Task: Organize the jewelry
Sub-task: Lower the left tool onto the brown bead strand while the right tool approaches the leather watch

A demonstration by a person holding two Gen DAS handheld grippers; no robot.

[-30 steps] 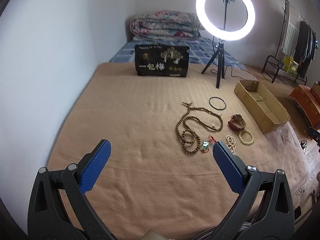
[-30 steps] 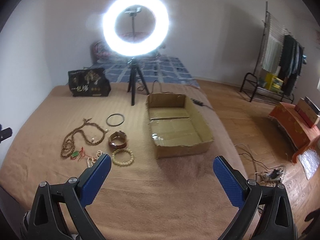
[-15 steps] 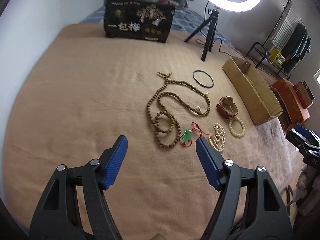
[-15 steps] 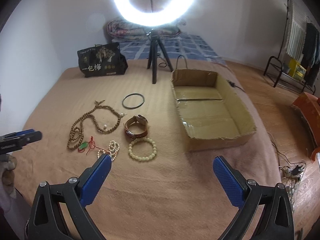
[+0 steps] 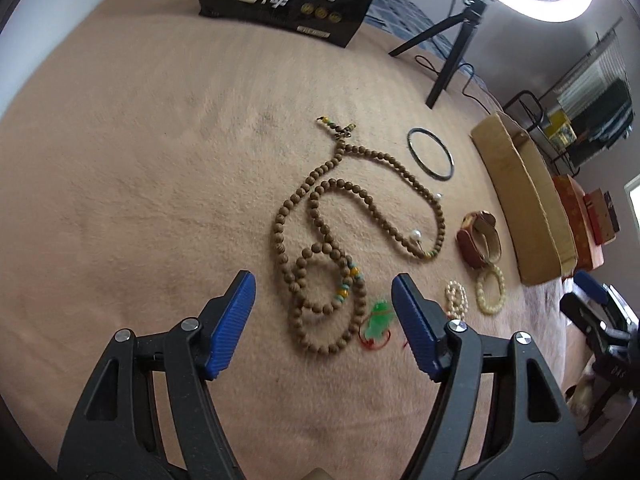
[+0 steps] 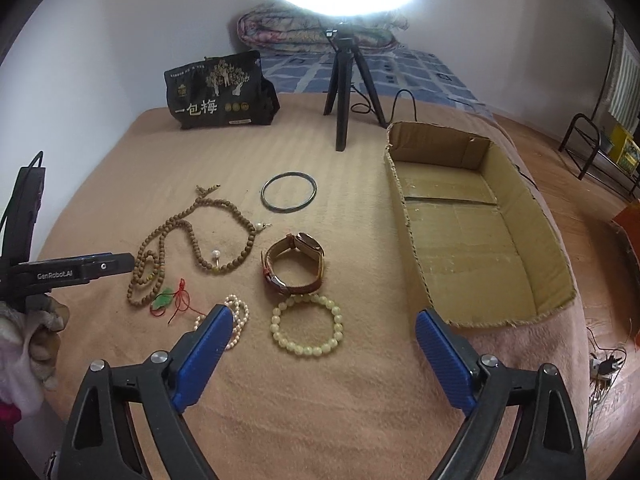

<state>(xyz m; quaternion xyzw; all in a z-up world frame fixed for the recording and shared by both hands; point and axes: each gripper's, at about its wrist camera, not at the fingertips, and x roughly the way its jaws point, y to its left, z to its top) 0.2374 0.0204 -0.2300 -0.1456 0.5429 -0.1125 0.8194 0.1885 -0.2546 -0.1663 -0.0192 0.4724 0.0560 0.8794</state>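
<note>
Your left gripper (image 5: pixel 323 298) spread, hovering over brown bead necklace (image 5: pixel 320 240) on blanket (image 5: pixel 140 160). Your right gripper (image 6: pixel 324 334) spread wide, empty, above pale bead bracelet (image 6: pixel 307 325); cardboard box (image 6: pixel 532 216) beside.

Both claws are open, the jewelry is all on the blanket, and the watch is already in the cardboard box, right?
Not quite. The watch lies on the blanket beside the box, which holds nothing, as the right wrist view shows. Both claws, left and right, are open.

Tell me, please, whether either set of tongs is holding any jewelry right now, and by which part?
Nothing is held. The left tongs and right tongs are both open, with nothing between their fingers.
</note>
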